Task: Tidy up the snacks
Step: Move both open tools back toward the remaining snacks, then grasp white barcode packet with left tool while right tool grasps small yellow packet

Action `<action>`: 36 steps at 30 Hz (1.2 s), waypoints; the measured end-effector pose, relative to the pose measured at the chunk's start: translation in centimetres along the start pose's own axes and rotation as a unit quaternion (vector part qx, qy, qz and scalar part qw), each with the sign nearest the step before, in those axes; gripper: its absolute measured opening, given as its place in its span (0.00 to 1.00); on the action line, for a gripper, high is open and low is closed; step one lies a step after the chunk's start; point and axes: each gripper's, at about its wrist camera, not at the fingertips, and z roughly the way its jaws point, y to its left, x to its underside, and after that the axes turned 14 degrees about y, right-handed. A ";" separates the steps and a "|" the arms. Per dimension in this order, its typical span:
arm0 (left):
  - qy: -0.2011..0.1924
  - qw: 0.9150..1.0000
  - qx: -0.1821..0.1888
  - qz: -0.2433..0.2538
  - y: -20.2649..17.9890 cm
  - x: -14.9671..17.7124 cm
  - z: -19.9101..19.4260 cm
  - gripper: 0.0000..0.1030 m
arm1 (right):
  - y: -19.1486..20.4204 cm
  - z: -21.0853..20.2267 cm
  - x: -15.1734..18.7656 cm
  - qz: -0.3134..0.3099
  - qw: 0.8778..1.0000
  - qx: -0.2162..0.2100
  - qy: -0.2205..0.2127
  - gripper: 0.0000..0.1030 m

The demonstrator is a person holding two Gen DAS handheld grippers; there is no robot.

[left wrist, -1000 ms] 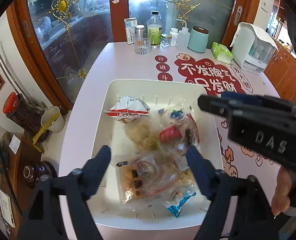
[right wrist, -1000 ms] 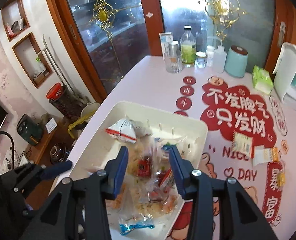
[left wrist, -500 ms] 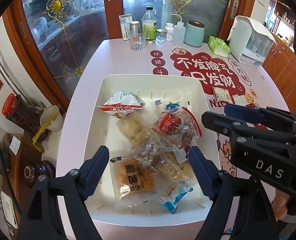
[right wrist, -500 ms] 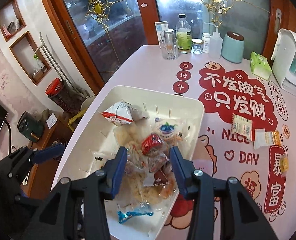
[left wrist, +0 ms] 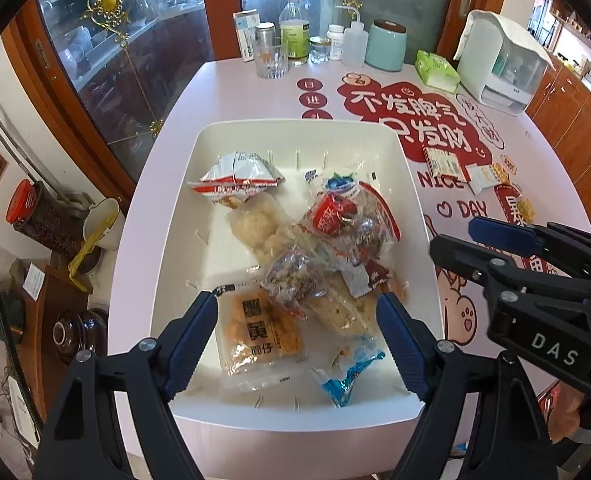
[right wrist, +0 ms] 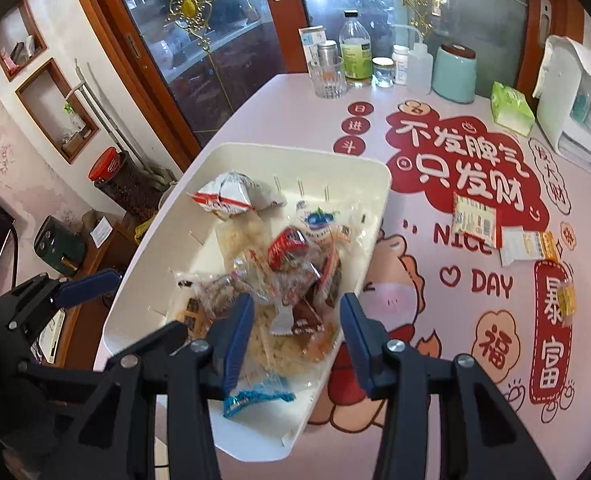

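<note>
Left wrist view: looks down and forward over the white bin from its near edge, close above it. Right wrist view: same heading, offset rightward, covering more tabletop. Both views share the bin and the far bottles.

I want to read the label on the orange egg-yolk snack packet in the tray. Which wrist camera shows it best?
The left wrist view: the orange packet lies flat and unobstructed between the open left gripper fingers, print facing up. In the right wrist view only a sliver shows behind that gripper's finger.
</note>
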 end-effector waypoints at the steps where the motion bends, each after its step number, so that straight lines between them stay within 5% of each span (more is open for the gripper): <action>1: 0.001 1.000 -0.001 0.000 -0.1 0.1 0.1 0.78 | -0.3 0.1 0.3 0.002 1.000 0.000 0.001 0.44; 13: 0.008 0.999 0.003 0.040 -5.2 -1.1 0.4 0.78 | -4.8 -0.6 3.5 0.035 0.999 0.010 0.003 0.44; 23: 0.005 0.993 0.006 0.115 -14.5 -4.4 1.2 0.78 | -14.3 -1.9 6.0 0.123 0.992 0.026 -0.003 0.44; 36: 0.037 0.991 0.011 0.125 -22.7 -14.0 7.1 0.79 | -27.2 -4.1 5.4 0.180 0.981 0.063 -0.038 0.44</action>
